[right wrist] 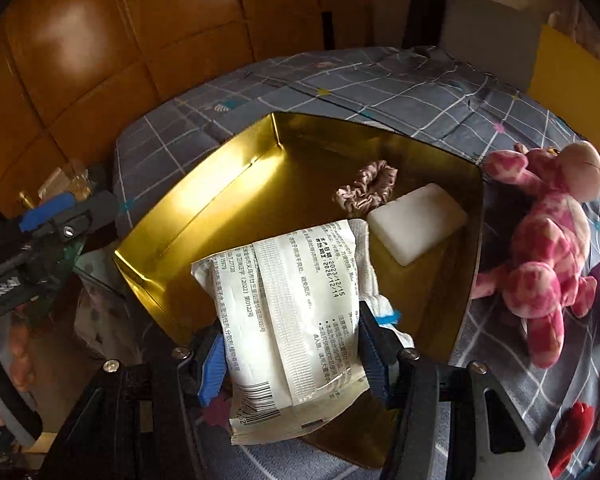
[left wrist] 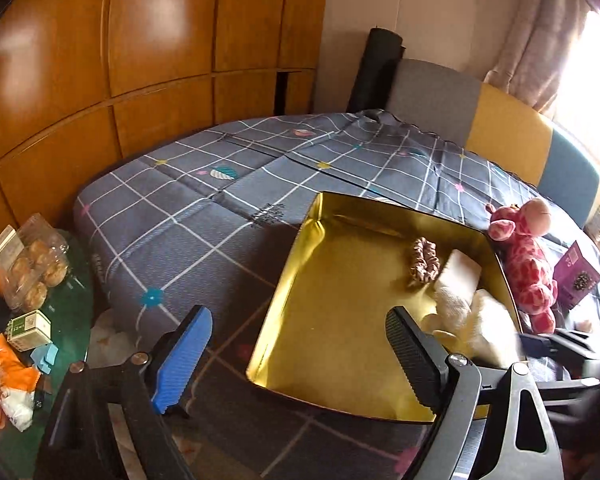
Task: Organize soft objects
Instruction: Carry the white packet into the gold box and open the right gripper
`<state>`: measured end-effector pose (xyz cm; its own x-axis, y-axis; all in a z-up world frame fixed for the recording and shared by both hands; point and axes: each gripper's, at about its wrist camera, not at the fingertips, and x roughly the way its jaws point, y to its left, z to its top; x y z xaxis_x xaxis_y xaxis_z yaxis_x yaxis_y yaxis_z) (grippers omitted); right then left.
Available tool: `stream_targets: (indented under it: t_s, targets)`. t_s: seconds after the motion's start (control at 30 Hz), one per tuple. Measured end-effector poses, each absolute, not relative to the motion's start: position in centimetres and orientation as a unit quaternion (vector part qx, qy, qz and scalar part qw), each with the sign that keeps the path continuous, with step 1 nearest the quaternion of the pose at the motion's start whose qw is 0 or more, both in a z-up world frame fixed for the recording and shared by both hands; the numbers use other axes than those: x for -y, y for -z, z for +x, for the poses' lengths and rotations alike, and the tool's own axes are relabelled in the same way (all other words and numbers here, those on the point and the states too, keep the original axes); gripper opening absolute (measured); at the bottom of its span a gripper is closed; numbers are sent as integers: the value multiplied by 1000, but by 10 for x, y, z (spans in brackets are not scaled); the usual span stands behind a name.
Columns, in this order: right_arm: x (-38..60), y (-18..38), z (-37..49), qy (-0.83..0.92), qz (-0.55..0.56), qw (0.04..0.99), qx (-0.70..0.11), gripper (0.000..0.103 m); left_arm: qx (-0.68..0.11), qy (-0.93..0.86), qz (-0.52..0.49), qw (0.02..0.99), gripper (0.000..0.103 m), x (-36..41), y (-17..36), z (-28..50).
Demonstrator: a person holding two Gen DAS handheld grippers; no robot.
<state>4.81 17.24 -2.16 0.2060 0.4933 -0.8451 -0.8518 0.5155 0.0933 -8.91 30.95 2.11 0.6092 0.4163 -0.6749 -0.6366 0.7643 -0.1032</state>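
A gold tray (left wrist: 300,280) (right wrist: 204,208) lies on the grey checked bed. In it are a pink scrunchie (left wrist: 423,260) (right wrist: 366,188) and a white sponge block (left wrist: 462,270) (right wrist: 416,222). My right gripper (right wrist: 290,354) is shut on a white printed soft packet (right wrist: 292,312) and holds it over the tray's near right part; the packet shows blurred in the left wrist view (left wrist: 480,328). My left gripper (left wrist: 296,356) is open and empty over the tray's near left edge. A pink giraffe plush (left wrist: 530,264) (right wrist: 548,248) lies on the bed right of the tray.
A purple box (left wrist: 576,274) lies beyond the plush. A red soft thing (right wrist: 572,432) sits at the near right. A green side table (left wrist: 68,304) on the left holds boxed pastries (left wrist: 36,264) and small packets. Wooden wardrobe panels (left wrist: 140,40) stand behind the bed.
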Motion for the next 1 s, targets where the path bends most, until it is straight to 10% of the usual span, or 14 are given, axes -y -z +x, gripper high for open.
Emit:
stream_targets:
  t_s: [1.0]
  targets:
    - [-104, 10, 51, -384, -150, 808, -420, 66, -328, -258, -145, 897, 90, -281, -26, -82]
